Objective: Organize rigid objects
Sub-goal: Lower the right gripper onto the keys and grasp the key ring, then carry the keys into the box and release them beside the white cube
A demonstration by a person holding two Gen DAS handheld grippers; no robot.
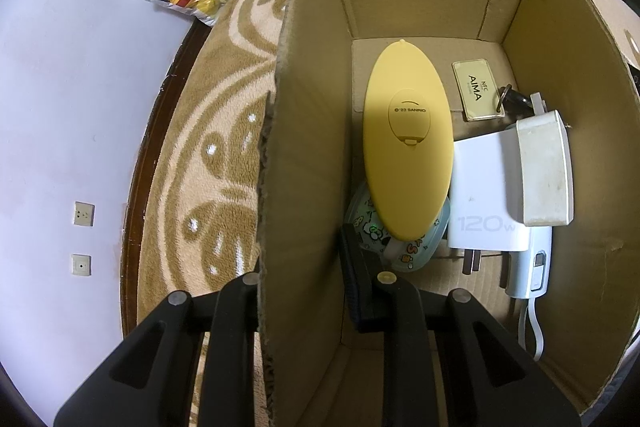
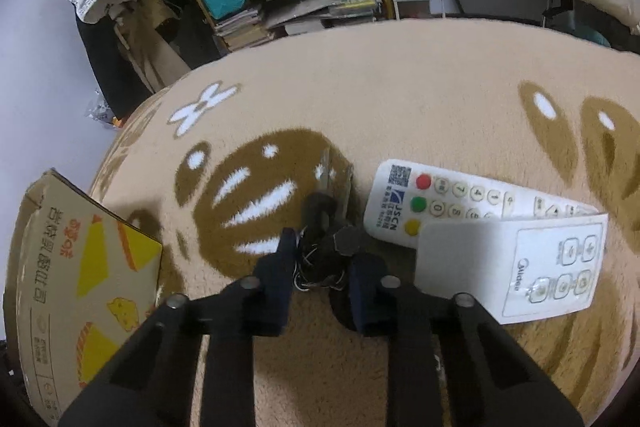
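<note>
On the rug, seen from the left wrist, the left gripper [image 1: 308, 291] straddles the near-left wall of an open cardboard box [image 1: 312, 131], one finger outside and one inside; whether it pinches the wall I cannot tell. Inside lie one yellow oval case [image 1: 408, 143], long axis running away from the camera, resting on one clear patterned case [image 1: 400, 239]. Beside it to the right are one white charger [image 1: 488, 195], prongs pointing toward the camera, one cream block [image 1: 544, 171] on top of it, one NFC tag [image 1: 476, 89], and one pale blue device [image 1: 536, 263].

From the right wrist, the right gripper [image 2: 320, 263] is clenched on a key bunch [image 2: 324, 223] lying on the rug [image 2: 360, 87]; the blades point away. Two white remotes [image 2: 440, 203] [image 2: 516, 263] lie just right, overlapping. The box stands at left.
</note>
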